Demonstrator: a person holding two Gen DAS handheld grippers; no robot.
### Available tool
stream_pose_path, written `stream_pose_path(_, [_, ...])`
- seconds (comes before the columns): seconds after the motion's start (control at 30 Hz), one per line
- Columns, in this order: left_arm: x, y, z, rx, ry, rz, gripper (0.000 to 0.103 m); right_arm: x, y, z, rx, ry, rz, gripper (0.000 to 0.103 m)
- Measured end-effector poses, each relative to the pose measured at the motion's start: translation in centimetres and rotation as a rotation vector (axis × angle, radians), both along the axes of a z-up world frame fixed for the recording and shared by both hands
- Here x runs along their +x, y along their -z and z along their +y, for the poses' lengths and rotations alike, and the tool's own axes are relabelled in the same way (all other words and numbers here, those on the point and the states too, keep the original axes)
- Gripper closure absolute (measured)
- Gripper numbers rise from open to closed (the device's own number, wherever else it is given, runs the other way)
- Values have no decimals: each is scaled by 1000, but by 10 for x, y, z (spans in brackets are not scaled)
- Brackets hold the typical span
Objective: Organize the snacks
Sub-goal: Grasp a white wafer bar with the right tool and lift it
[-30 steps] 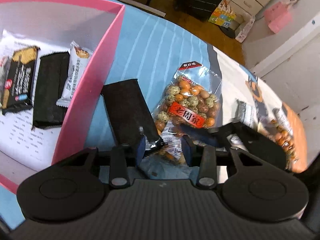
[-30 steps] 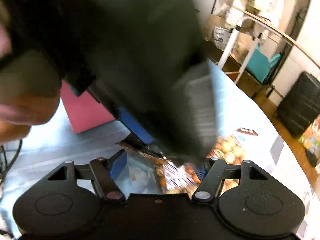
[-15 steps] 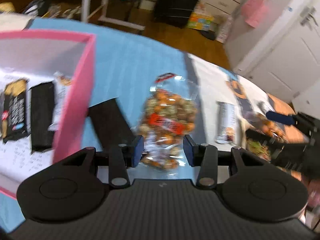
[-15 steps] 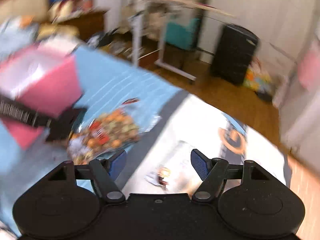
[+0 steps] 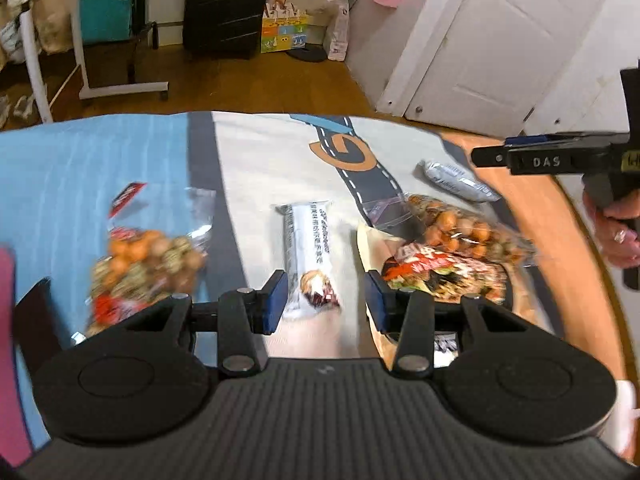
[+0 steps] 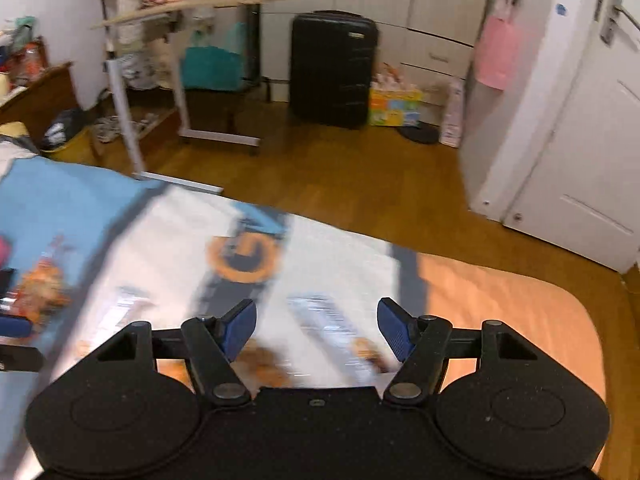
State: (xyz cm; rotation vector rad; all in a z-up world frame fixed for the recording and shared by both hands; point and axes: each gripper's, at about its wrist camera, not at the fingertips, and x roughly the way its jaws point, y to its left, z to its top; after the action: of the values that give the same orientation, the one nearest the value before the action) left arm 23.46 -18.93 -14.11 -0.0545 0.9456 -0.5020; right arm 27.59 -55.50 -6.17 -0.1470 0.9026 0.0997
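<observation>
Your left claw (image 5: 324, 298) hangs over the cloth-covered table (image 5: 260, 152) with its blue pads (image 5: 275, 300) spread apart and nothing pinched; the lower end of a white foil-wrapped snack bar with a nut picture (image 5: 310, 252) lies on the cloth in the gap between them, and neither pad presses on it. Just left of that claw sits a clear bag of orange and speckled coated nuts with a red label (image 5: 148, 268), blurred, on the blue striped part of the cloth. Just right of it lies a second clear bag of coated nuts (image 5: 460, 232), with a dark, colourfully printed packet (image 5: 444, 274) overlapping its near edge. Further ahead and to the right a silver wrapped bar (image 5: 456, 182) rests near the orange part of the cloth.

Your right claw (image 6: 316, 326) is spread wider, its pads (image 6: 394, 328) empty and its jaws have just been closing a little. Below and between them lies a blurred white wrapped bar (image 6: 332, 328); contact cannot be told, it looks apart. In the left wrist view that same claw (image 5: 486, 158) enters from the right edge, held by your hand (image 5: 616, 224), above the silver bar
</observation>
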Motion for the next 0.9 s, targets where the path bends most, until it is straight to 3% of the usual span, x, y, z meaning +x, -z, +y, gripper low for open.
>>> stream_pose_path(0.1, [11,16,-17,57,14,7,62,9,18,-19,17,-26,41,34])
stream_pose_path(0.3, [31,39,-21,88,-7,68,62,15,49,-24,2,-65,79,34])
stream_pose_path(0.37, [36,48,-19,66,-49,110,62,15,56,-21,-16,-71,83,40])
stream_pose_path(0.4, [37,50,-18,58,-60,111,63,13,57,-21,-6,-70,80,49])
stream_pose_path(0.5, [37,50,-22,77,-52,97,70,9,55,-23,26,-41,56,62])
stream_pose_path(0.63, [37,46,-24,78,-34,111,77,1,46,-17,9,-3,36,72])
stream_pose_path(0.9, [14,24,-17,101,-29,94,78,-23,9,10,-45,31,-15,73])
